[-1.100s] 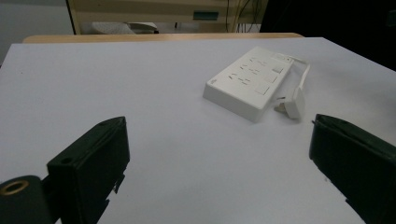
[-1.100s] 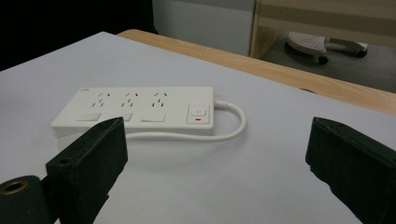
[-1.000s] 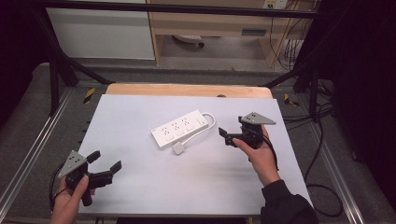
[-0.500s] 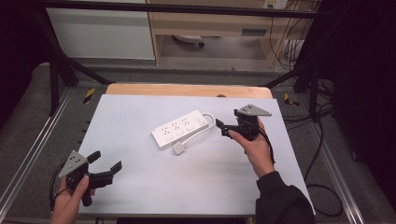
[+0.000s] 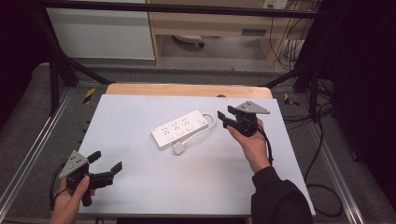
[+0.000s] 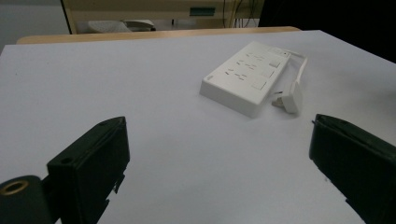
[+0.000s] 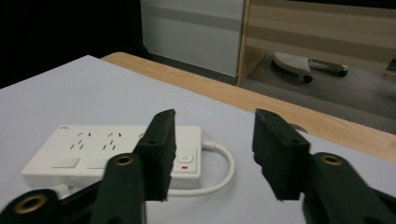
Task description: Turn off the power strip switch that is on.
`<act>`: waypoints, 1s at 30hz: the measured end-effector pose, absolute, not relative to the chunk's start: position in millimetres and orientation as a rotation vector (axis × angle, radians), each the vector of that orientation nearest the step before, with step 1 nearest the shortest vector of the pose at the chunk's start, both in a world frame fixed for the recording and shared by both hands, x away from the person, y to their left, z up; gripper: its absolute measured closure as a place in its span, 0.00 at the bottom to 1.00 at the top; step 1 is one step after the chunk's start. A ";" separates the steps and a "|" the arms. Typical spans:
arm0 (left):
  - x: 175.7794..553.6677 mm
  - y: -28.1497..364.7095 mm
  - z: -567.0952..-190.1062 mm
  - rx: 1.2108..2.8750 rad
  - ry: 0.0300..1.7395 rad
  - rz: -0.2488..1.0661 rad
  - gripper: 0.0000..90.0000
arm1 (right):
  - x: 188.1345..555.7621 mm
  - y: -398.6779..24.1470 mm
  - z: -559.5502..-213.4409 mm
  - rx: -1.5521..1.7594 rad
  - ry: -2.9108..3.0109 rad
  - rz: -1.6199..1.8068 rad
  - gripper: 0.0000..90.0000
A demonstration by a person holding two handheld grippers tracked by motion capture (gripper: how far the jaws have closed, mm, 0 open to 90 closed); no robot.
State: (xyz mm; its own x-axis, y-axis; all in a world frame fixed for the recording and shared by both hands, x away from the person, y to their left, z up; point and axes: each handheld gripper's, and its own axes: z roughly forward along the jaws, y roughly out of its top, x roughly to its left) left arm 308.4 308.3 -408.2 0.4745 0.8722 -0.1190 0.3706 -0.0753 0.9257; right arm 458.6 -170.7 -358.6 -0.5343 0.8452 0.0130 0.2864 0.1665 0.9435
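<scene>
right gripper [image 5: 223, 117]: jaws just been closing, half-open, nothing between, beside white plastic power strip [image 5: 181, 129]
left gripper [image 5: 105, 162]: wide open
right gripper view: strip's red-marked switch [image 7: 185, 157]

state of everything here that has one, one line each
power strip: flat on the table, sockets up, nothing plugged in, not touched
plug: loose on the table beside the strip, unplugged
cord: looped from the strip's end round to the plug
left gripper: jaws wide open, nothing between them
right gripper: jaws have just been closing, partly open, nothing between them, near the strip's switch end
</scene>
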 end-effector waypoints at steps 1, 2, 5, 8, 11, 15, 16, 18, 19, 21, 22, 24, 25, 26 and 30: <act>308.7 308.2 -408.3 1.667 1.083 0.592 0.05 | 459.1 -170.3 -358.6 1.063 1.907 1.370 0.65; 309.0 308.2 -408.4 1.671 1.081 0.592 0.05 | 459.5 -169.8 -358.7 1.060 1.899 1.369 0.69; 308.8 307.8 -408.3 1.665 1.082 0.591 0.05 | 461.7 -167.9 -359.6 1.054 1.890 1.372 0.77; 309.0 307.8 -408.4 1.673 1.082 0.596 0.05 | 464.8 -166.4 -360.6 1.063 1.892 1.375 0.84; 309.1 306.8 -408.5 1.674 1.082 0.597 0.05 | 467.4 -163.0 -360.3 1.042 1.908 1.371 0.88; 308.5 306.5 -408.7 1.677 1.079 0.593 0.05 | 470.0 -159.5 -357.7 1.033 1.909 1.376 0.94; 308.7 306.8 -408.7 1.675 1.079 0.592 0.06 | 470.6 -158.7 -356.8 1.029 1.906 1.378 0.95; 309.4 307.1 -408.9 1.675 1.082 0.592 0.06 | 471.8 -157.1 -355.7 1.029 1.903 1.385 0.97; 309.5 307.1 -409.1 1.678 1.087 0.592 0.06 | 472.4 -156.5 -355.4 1.029 1.899 1.390 0.98; 309.4 307.2 -409.7 1.680 1.093 0.591 0.06 | 474.1 -155.5 -354.8 1.039 1.895 1.394 1.00; 309.4 307.4 -409.6 1.680 1.093 0.588 0.06 | 475.5 -155.1 -354.6 1.045 1.899 1.389 1.00; 309.6 307.0 -409.8 1.676 1.096 0.588 0.06 | 477.4 -154.5 -354.3 1.059 1.898 1.387 1.00; 309.9 306.7 -410.4 1.680 1.095 0.587 0.06 | 477.9 -154.1 -354.2 1.062 1.895 1.395 1.00; 309.9 306.7 -410.6 1.684 1.095 0.588 0.06 | 478.4 -153.6 -354.3 1.060 1.892 1.401 1.00; 309.9 307.0 -410.9 1.686 1.101 0.593 0.06 | 482.2 -153.1 -357.9 1.067 1.888 1.417 1.00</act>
